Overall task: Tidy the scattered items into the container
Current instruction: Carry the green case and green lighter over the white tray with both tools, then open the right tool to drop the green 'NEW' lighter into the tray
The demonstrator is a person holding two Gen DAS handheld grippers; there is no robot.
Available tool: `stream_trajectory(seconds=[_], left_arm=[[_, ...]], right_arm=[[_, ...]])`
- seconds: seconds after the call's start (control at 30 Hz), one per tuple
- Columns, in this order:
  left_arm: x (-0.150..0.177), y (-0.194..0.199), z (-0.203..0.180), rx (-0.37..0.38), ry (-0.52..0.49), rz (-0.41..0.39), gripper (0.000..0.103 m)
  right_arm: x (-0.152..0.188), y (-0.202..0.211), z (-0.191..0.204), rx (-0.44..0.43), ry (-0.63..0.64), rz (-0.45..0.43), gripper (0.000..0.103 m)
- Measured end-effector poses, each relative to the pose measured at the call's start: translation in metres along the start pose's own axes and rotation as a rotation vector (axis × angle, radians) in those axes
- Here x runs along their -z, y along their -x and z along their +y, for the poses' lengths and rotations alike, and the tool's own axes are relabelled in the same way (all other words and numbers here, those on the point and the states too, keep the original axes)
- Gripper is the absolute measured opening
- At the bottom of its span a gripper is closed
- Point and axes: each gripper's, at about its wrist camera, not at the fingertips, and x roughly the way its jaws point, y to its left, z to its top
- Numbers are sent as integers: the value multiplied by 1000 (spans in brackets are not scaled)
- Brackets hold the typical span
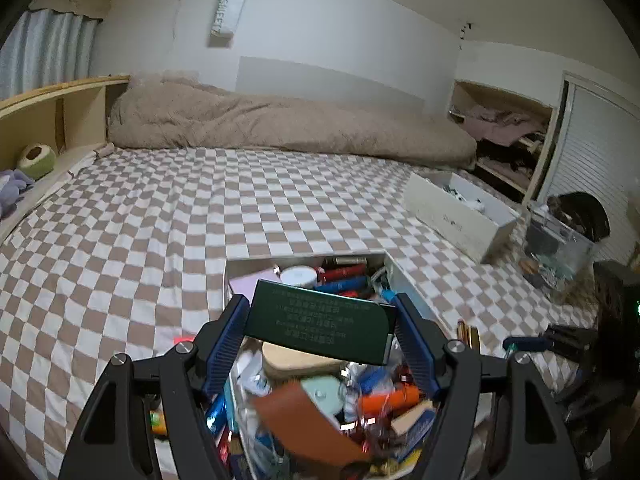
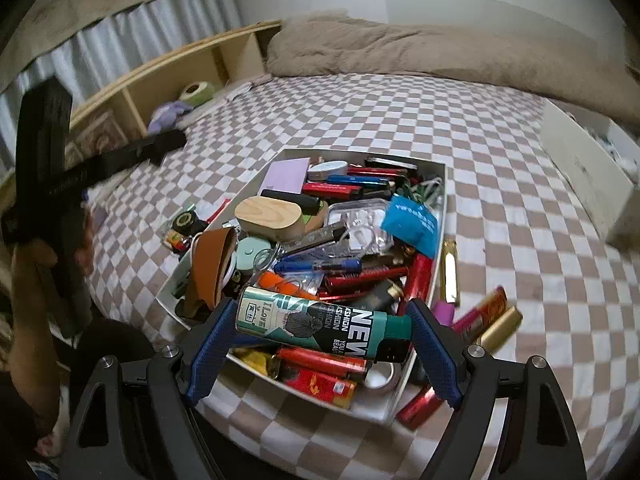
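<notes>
The left gripper (image 1: 320, 332) has its jaws clamped on a dark green box (image 1: 320, 326), held above the white container (image 2: 438, 216). The right gripper (image 2: 320, 338) has its jaws clamped on a teal lighter (image 2: 316, 322) over the container's near end. The full container rests on the checkered bed (image 2: 500, 184); several lighters (image 2: 486, 314) lie just beside it.

The white rectangular cardboard container (image 2: 438, 168) sits on the brown-and-white checked bedsheet (image 2: 500, 216), heaped with lighters; a gold metal lighter (image 2: 450, 272) lies just right of it (outside), the rumpled beige duvet (image 2: 420, 52) behind.
</notes>
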Motion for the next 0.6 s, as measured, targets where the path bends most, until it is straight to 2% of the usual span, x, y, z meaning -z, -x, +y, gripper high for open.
stream_trajectory(seconds=[0.17, 0.27, 0.4, 0.53, 0.6], left_arm=[[-13, -6, -2, 10, 23, -41, 72], [-15, -13, 1, 33, 39, -39, 72], [-14, -23, 6, 16, 33, -13, 72], [-14, -30, 18, 9, 47, 11, 72], [-14, -31, 23, 6, 51, 20, 72]], right_arm=[[-15, -18, 7, 14, 184, 54, 85], [-21, -31, 7, 27, 271, 104, 85], [-27, -46, 1, 52, 314, 134, 85], [-28, -63, -7, 43, 302, 185, 85], [-25, -72, -8, 72, 296, 201, 88]])
